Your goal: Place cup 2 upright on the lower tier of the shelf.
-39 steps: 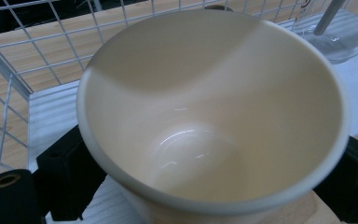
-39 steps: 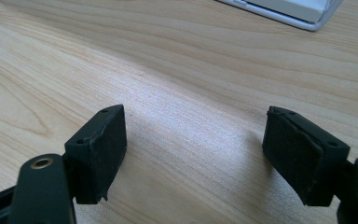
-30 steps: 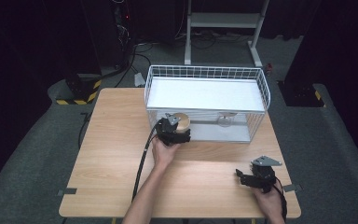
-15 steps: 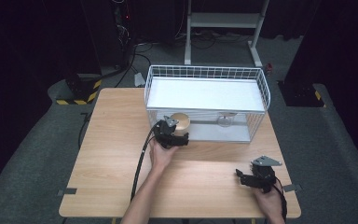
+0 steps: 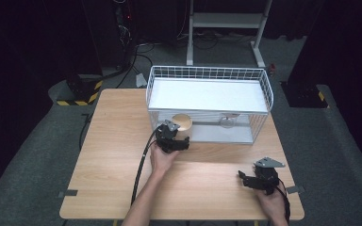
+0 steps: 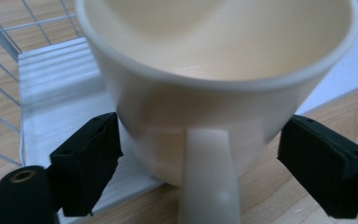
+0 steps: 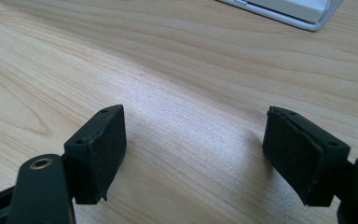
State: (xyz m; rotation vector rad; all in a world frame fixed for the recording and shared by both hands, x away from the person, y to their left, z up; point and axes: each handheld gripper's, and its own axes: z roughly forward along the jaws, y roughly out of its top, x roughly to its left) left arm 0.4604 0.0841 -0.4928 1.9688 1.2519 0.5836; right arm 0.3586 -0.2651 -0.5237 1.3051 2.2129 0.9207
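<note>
At the basket's near wall, my left gripper [image 6: 200, 163] has just been closing; its jaws flank a smooth cream cup [image 6: 214, 88], not yet pressing. The cup stands in the white wire basket [image 5: 264, 89]. My right gripper [image 7: 196, 154] rests parted on grained wood table [image 7: 191, 70].

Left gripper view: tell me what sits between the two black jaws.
A cream cup sits between the jaws of the left gripper, handle towards the camera. The jaws have just been closing; a gap shows at the right one.
</note>
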